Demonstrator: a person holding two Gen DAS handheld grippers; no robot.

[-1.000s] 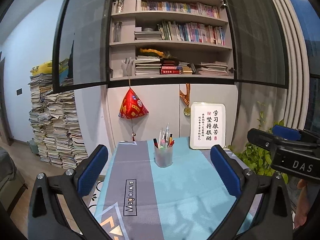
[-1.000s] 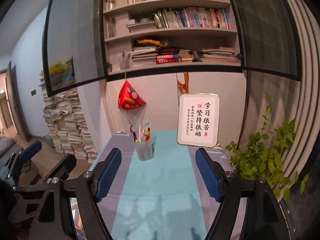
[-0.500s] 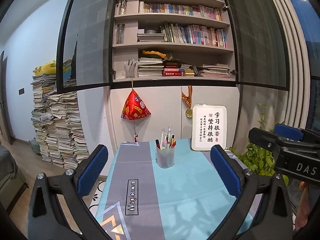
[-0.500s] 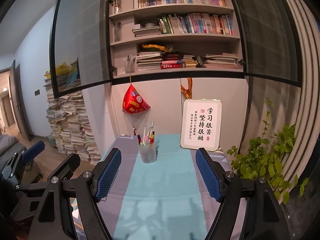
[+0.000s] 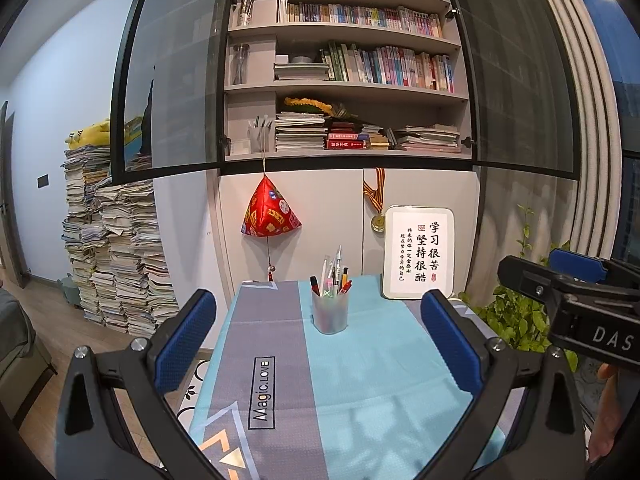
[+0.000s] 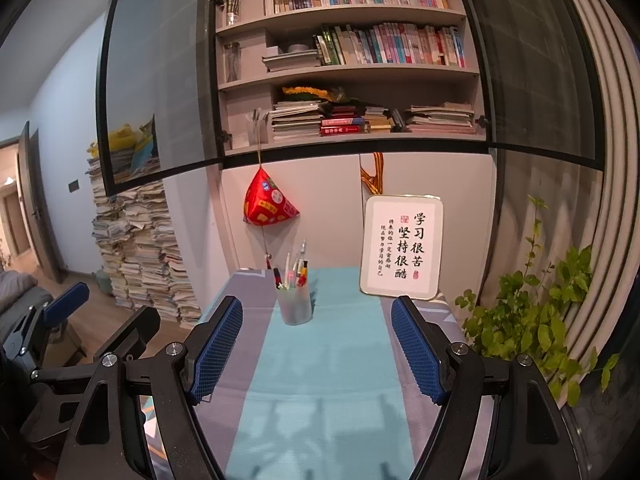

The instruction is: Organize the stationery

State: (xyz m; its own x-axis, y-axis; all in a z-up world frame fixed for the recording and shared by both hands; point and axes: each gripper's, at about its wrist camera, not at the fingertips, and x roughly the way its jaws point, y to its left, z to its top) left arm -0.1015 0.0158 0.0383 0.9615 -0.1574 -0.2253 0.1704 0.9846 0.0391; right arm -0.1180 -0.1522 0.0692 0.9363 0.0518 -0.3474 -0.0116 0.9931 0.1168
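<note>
A translucent pen cup (image 5: 330, 314) with several pens stands on the blue and grey tablecloth (image 5: 360, 380) near the table's far end; it also shows in the right wrist view (image 6: 295, 306). My left gripper (image 5: 318, 340) is open and empty, held above the near part of the table, well short of the cup. My right gripper (image 6: 318, 344) is open and empty, level with the left one and to its right. Each gripper shows at the edge of the other's view.
A framed calligraphy sign (image 5: 419, 258) leans on the cabinet at the table's far right. A red pyramid ornament (image 5: 270, 214) hangs from the cabinet. A green plant (image 6: 536, 320) stands right of the table. Tall paper stacks (image 5: 116, 256) fill the floor at left.
Both grippers have tilted up slightly, so the table and cup sit lower in view. Both stay open and empty.
</note>
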